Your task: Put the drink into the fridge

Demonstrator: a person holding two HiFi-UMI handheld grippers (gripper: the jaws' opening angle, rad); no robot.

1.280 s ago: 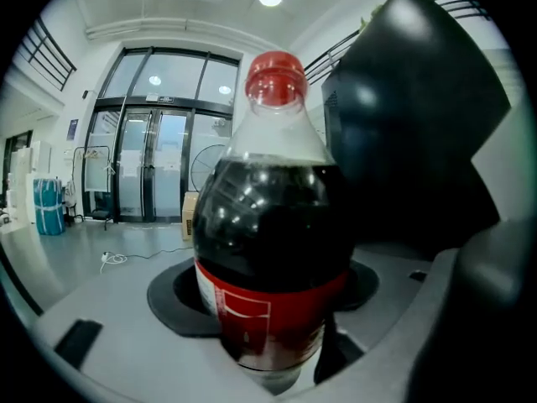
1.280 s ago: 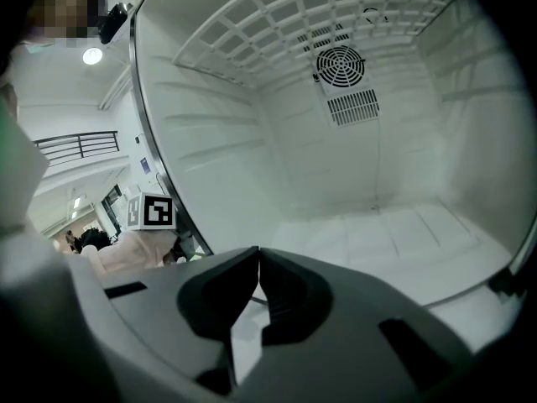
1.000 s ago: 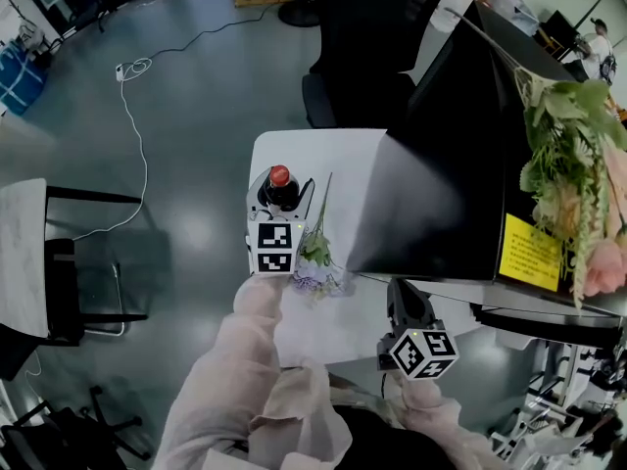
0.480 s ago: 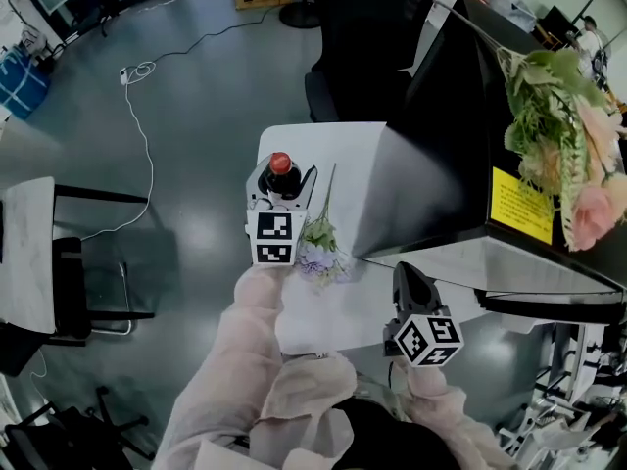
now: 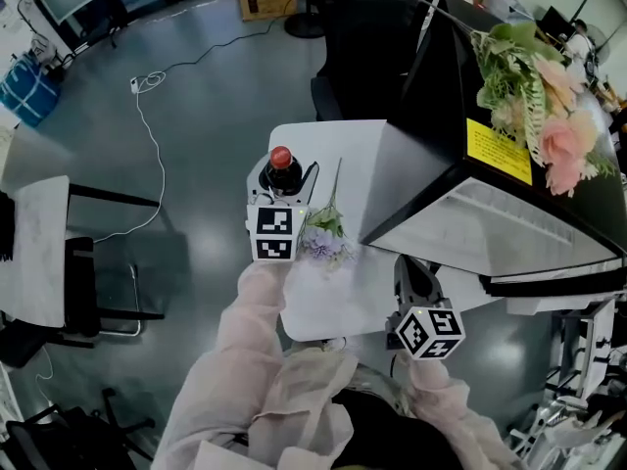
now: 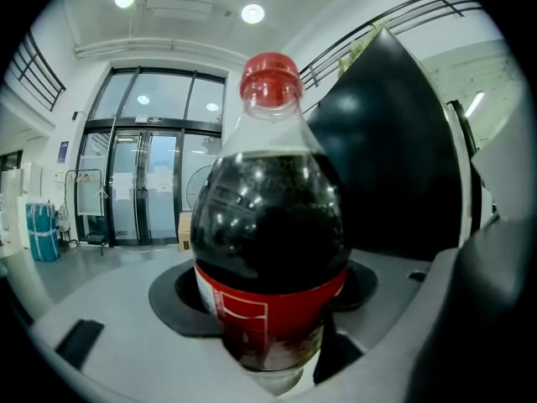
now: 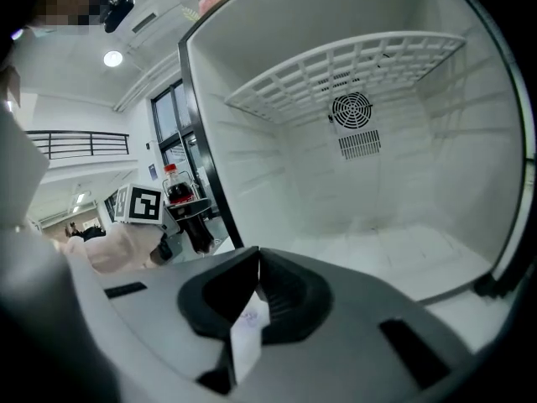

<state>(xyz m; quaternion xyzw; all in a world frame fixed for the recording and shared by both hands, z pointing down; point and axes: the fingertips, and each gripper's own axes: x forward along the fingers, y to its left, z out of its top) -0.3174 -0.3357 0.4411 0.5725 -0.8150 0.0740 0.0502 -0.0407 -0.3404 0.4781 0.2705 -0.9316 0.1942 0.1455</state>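
The drink is a dark cola bottle (image 5: 282,171) with a red cap and a red label, standing upright in my left gripper (image 5: 282,188), which is shut on its body above the small white table (image 5: 358,150). In the left gripper view the bottle (image 6: 268,250) fills the middle between the two black pads. The black fridge (image 5: 446,116) stands open to the right, its white inside (image 5: 514,228) showing. My right gripper (image 5: 413,270) is shut and holds nothing, pointing into the empty fridge compartment (image 7: 369,191) under a white wire shelf (image 7: 336,65).
A purple artificial flower (image 5: 323,241) lies on the table beside the bottle. A bouquet (image 5: 534,91) and a yellow label (image 5: 498,150) sit on the fridge top. A black office chair (image 5: 367,27) stands behind the table, and another chair (image 5: 88,262) and a cable (image 5: 147,135) are at left.
The head view has shifted, so more of the fridge's white inside shows. The left gripper keeps the bottle over the table's left part. The right gripper stays near the fridge opening.
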